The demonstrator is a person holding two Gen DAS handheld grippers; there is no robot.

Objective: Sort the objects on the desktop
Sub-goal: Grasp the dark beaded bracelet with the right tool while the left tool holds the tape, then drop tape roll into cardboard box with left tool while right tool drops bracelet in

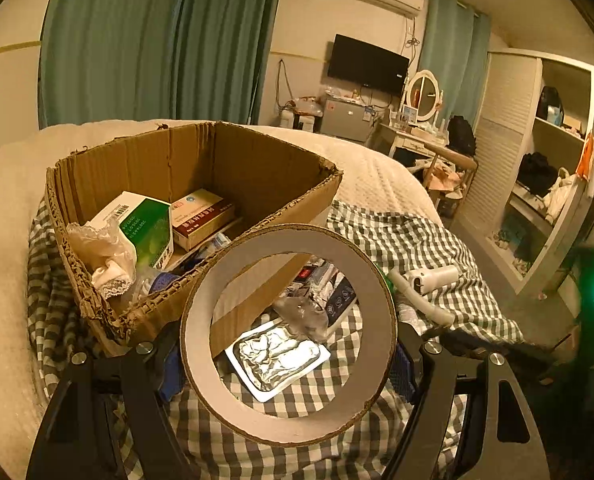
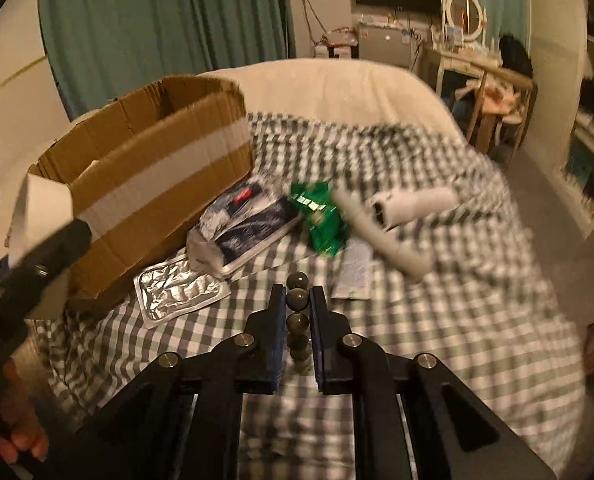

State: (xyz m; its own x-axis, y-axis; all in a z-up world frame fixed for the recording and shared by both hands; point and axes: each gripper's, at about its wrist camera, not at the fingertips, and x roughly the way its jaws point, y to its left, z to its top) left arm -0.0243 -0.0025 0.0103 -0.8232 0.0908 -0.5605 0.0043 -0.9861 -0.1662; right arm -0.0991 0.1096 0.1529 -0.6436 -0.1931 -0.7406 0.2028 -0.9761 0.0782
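Note:
My left gripper [image 1: 287,360] is shut on a wide cardboard tape-roll ring [image 1: 377,332], held upright just in front of the open cardboard box [image 1: 237,160]. The box holds medicine cartons [image 1: 201,216] and crumpled tissue [image 1: 105,256]. In the right wrist view the same ring [image 2: 37,204] shows at the left, by the box's [image 2: 157,184] near corner. My right gripper [image 2: 297,300] is shut on a string of dark round beads [image 2: 297,299], above the checked cloth [image 2: 437,280]. A foil blister pack [image 2: 181,292] lies beside the box.
On the cloth lie a blue-and-white packet [image 2: 249,220], a green packet [image 2: 319,216], a white hose [image 2: 381,240] and a white handheld device [image 2: 413,200]. A hand [image 2: 21,436] holds the left tool. The bed edge drops off on the right, with a wardrobe [image 1: 537,168] beyond.

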